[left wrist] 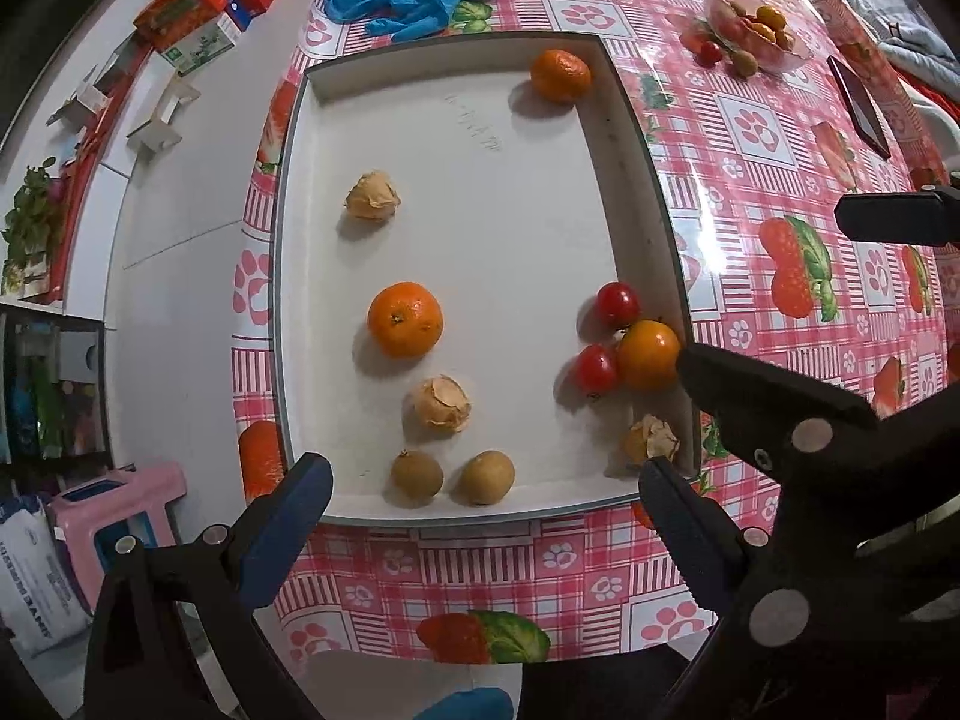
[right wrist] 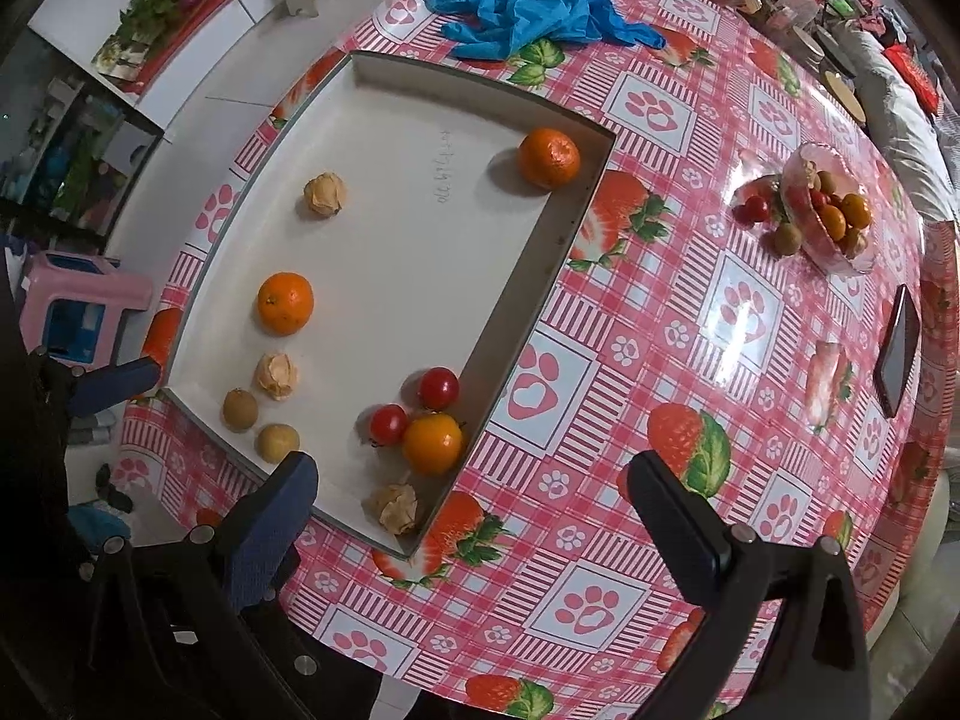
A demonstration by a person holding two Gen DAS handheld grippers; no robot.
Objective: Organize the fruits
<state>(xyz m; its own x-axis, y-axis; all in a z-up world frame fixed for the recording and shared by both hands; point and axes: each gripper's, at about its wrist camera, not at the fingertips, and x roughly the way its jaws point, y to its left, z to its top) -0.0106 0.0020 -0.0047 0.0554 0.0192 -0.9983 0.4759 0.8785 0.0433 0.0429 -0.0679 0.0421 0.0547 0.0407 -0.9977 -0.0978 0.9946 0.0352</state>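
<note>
Left wrist | both claws [left wrist: 480,498] [right wrist: 474,480] spread, empty | flat white tray [left wrist: 630,192] | glossy round tangerine [left wrist: 405,319], papery husks

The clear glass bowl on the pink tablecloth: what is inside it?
The clear glass bowl holds small orange fruits, a red one and a brownish-green one. A red tomato and a brown fruit lie outside it. Anything under the pile is hidden.
</note>
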